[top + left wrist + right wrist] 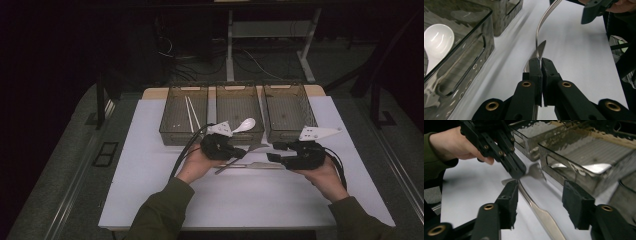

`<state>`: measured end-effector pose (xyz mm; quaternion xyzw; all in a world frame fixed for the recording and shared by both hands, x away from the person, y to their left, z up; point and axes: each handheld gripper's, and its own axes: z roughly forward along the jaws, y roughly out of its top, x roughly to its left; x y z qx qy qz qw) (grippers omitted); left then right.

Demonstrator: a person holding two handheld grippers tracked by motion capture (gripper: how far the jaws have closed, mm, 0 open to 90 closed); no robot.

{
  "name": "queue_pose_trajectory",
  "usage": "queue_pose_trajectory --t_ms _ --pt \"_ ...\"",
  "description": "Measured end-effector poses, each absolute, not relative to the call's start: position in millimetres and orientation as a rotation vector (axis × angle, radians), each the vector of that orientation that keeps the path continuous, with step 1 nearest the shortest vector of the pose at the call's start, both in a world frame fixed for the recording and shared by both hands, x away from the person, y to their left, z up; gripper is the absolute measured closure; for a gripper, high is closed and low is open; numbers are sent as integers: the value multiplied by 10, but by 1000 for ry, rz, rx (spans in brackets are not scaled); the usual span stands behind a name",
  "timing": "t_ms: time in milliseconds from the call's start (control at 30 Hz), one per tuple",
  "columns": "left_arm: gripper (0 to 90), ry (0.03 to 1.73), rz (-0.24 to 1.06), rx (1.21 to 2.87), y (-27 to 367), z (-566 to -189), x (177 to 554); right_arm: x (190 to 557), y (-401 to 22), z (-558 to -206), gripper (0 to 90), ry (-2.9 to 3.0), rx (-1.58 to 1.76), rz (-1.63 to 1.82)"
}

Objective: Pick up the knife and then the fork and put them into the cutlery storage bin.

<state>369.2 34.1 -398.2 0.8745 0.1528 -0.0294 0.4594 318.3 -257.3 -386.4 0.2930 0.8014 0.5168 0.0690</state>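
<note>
My left gripper [242, 151] [541, 62] is shut on a metal fork [256, 147] [544, 20] at its neck. The tines stick out past the fingertips, and the handle slants back down toward the table. In the right gripper view the same gripper [520, 171] holds the fork [536, 171] just in front of a basket. A table knife [260, 165] [541, 215] lies flat on the white mat [240, 200], its tip [542, 47] under the fork. My right gripper [276, 151] [540, 195] hovers over the knife's right end, jaws apart and touching nothing.
Three dark mesh baskets stand in a row at the back of the mat. The left basket [170, 125] holds chopsticks [191, 114], the middle basket [239, 137] a white spoon [245, 125] [436, 41], and the right basket [290, 135] nothing visible. Bare mat stretches toward the near edge.
</note>
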Motion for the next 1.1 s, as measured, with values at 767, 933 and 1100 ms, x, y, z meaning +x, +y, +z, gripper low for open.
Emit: queue_pose_trajectory --t_ms 767,933,1100 --pt "862 344 -77 2157 342 -3928 3650 3342 -2297 -3854 875 2481 775 1460" --pt "827 339 -49 2155 335 -3931 3621 3341 -2307 -3852 877 2487 784 1463" --pt "649 348 4 2153 427 -3914 3562 3344 -2370 -3834 878 2462 808 1471"
